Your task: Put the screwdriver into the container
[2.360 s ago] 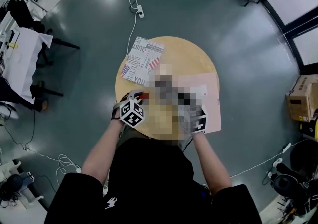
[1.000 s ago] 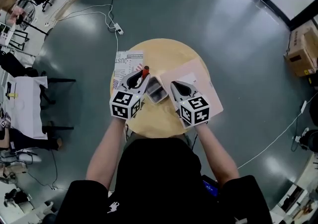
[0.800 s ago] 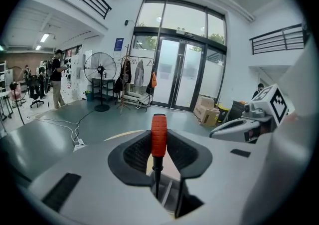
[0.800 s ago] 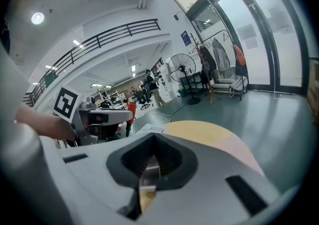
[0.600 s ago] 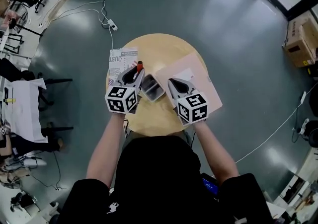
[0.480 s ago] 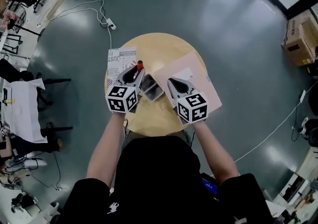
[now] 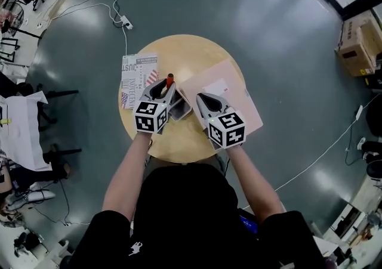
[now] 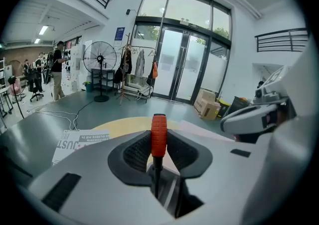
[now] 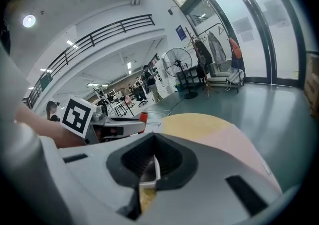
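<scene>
A screwdriver with a red handle (image 8: 158, 136) stands upright, handle up, and my left gripper (image 8: 158, 163) is shut on its dark shaft. From the head view the handle (image 7: 169, 77) pokes out past the left gripper (image 7: 160, 90), just left of the small clear container (image 7: 179, 108) on the round table (image 7: 173, 142). My right gripper (image 7: 200, 98) is at the container's right side. In the right gripper view the container's thin wall (image 9: 155, 166) sits between the nearly closed jaws of the right gripper (image 9: 149, 169).
A pink mat (image 7: 230, 92) covers the table's right half, under the right gripper. A printed newspaper (image 7: 132, 77) lies at the table's left edge. The grey floor around the table carries cables and a power strip (image 7: 125, 21). Cardboard boxes (image 7: 356, 41) stand far right.
Earlier, the left gripper was low at the table's front left. It now holds the screwdriver upright beside the container. Over the last second both grippers barely moved; the head view shifted.
</scene>
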Demonstrator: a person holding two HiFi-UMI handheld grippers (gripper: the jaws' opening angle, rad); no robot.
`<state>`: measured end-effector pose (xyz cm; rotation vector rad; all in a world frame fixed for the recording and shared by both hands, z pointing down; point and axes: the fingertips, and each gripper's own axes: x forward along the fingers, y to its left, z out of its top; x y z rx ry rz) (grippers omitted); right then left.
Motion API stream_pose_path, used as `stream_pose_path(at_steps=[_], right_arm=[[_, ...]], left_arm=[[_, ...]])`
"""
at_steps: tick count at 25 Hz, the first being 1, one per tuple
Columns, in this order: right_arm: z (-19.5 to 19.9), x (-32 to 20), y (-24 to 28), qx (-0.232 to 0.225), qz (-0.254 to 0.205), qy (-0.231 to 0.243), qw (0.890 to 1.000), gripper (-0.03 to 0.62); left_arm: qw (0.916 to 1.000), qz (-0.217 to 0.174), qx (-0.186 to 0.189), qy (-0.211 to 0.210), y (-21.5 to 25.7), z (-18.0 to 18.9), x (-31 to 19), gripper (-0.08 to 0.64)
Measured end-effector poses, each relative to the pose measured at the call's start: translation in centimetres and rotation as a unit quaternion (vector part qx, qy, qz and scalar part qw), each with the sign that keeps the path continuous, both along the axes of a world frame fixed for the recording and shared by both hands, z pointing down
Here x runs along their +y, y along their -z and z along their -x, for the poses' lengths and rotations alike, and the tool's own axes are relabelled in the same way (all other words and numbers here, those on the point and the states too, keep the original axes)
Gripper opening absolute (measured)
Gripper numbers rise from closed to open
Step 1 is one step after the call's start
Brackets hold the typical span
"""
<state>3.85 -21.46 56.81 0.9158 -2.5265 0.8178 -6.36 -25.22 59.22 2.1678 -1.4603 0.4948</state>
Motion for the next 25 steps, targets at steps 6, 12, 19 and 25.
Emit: stream_pose_path(at_steps=[6, 12, 19, 25], right_arm=[[-0.4, 0.2, -0.4, 0.002, 0.007, -0.005, 1.000, 0.002], [-0.7, 0.0, -0.8, 0.007, 0.012, -0.006, 1.000, 0.002], [-1.0, 0.2, -0.9, 0.010, 0.012, -0.007, 1.000, 0.002], [-1.5, 0.2, -0.7, 0.011, 0.011, -0.013, 1.000, 0.002]], left_arm=[[0.9997, 0.016, -0.021, -0.003, -1.8, -0.4, 0.1, 0.100], [0.9987, 0.036, -0.037, 0.002, -3.5, -0.4, 0.1, 0.101], [0.9967, 0.050, -0.062, -0.018, -4.8, -1.2, 1.0, 0.101], [0.9942, 0.050, -0.085, -0.041, -5.1, -2.3, 1.1, 0.104]])
